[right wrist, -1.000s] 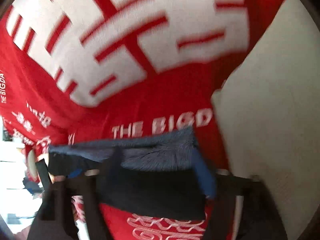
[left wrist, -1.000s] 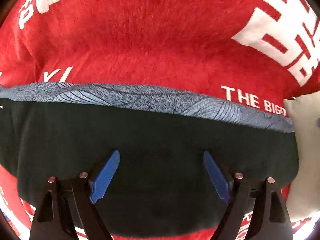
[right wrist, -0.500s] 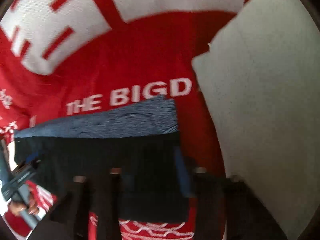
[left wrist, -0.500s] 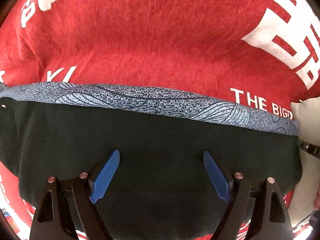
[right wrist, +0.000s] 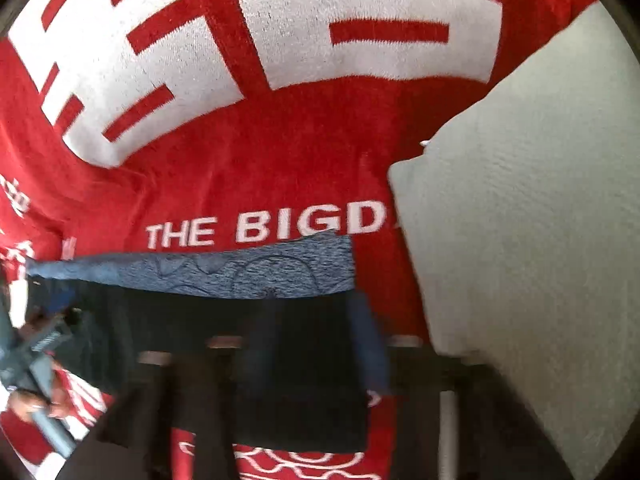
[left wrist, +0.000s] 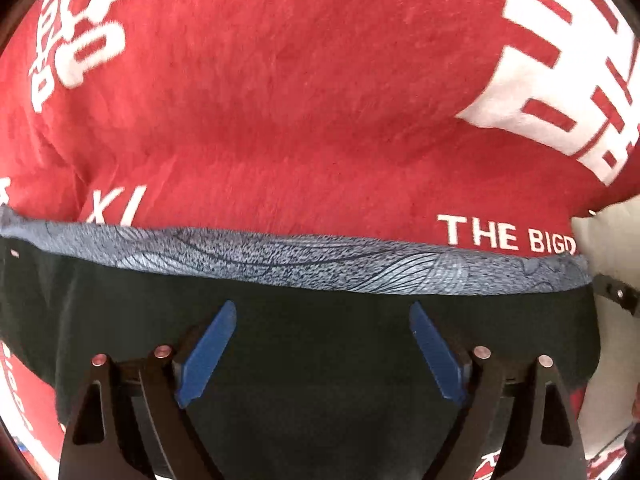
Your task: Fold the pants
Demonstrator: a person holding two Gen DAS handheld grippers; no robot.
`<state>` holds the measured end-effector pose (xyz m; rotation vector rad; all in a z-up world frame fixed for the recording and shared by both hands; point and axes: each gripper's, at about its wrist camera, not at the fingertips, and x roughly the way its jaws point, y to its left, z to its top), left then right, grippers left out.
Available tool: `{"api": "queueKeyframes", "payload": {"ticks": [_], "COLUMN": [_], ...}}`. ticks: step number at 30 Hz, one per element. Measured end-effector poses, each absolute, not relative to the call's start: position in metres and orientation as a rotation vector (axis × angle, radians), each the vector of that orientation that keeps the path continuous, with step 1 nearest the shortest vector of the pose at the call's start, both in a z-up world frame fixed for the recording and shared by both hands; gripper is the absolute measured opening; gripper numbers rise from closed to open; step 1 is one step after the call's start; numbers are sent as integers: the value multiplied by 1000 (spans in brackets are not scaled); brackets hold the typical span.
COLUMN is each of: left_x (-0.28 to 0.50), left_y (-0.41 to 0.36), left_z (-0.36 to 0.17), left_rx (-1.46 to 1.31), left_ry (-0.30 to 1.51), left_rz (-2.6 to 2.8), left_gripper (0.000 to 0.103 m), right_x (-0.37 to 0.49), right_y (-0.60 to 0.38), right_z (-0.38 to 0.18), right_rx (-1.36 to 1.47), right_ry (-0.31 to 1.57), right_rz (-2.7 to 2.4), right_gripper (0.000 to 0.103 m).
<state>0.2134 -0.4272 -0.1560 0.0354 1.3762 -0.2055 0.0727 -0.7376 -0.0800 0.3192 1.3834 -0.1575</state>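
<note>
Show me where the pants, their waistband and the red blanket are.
pants (left wrist: 320, 380), left wrist view, black fabric.
waistband (left wrist: 320, 260), left wrist view, middle of grey band.
red blanket (left wrist: 300, 100), left wrist view, plain red area.

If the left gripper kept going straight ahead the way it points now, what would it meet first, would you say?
Most likely the black pants: the open left gripper points at their dark cloth, just short of the blue-grey waistband. The red blanket lies beyond. Depth is hard to judge.

Right gripper (right wrist: 312, 344) is smeared with motion blur, so can't tell if its fingers grip the pants (right wrist: 280, 360). The pants' (left wrist: 320, 360) lower part runs off the left-wrist picture's bottom edge. Blanket (left wrist: 300, 100) lettering gets cut off after "THE BIGD".
</note>
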Motion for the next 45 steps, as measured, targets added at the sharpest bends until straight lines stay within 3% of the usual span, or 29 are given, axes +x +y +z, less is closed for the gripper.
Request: {"api": "queueKeyframes", "payload": {"ticks": [4, 5, 6, 9, 16, 17, 18, 19, 23, 25, 27, 28, 30, 35, 39, 45], "left_x": [211, 209, 205, 197, 204, 206, 209, 211, 220, 230, 244, 247, 257, 278, 259, 197], "left_y": [-440, -442, -443, -443, -461, -459, -456, -451, -425, -412, -404, -402, -388, -372, -351, -303], "left_z": [-165, -171, -174, -171, -182, -179, -173, -168, -162, -174, -191, -198, -200, -190, -174, -194], "left_rx": [72, 78, 80, 37, 81, 74, 68, 70, 75, 83, 95, 85, 65, 60, 97, -3], "left_ry": [1391, 1410, 1426, 1415, 1418, 1413, 1398, 1382, 1343, 1357, 1366, 1368, 1349, 1349, 1325, 1401], "left_rz": [-221, -212, -202, -205, -187, -195, -198, -194, -122, -60, -10, -7, 10, 73, 86, 147], "left_gripper": [90, 90, 90, 90, 93, 93, 93, 93, 93, 93, 94, 103, 103, 103, 103, 103], "right_x": [85, 90, 91, 93, 113, 111, 107, 103, 85, 76, 75, 72, 63, 51, 61, 35], "right_y": [-733, -735, -739, -742, -749, -749, -748, -747, -729, -714, -694, -693, -689, -687, -675, -685], "right_z": [-96, -109, -119, -100, -115, -109, -102, -94, -60, -56, -70, -78, -105, -100, -89, -106], "right_rx": [309, 324, 341, 340, 367, 353, 355, 365, 348, 370, 367, 360, 366, 348, 353, 359], "right_ry": [1410, 1457, 1486, 1402, 1487, 1489, 1486, 1465, 1357, 1344, 1388, 1403, 1469, 1426, 1398, 1385], "right_rz": [-188, -181, -198, -161, -169, -174, -176, -178, -154, -109, -61, -63, -89, -101, -100, -109], "right_gripper": [53, 48, 24, 17, 24, 30, 48, 50, 50, 44, 44, 44, 43, 43, 44, 49]}}
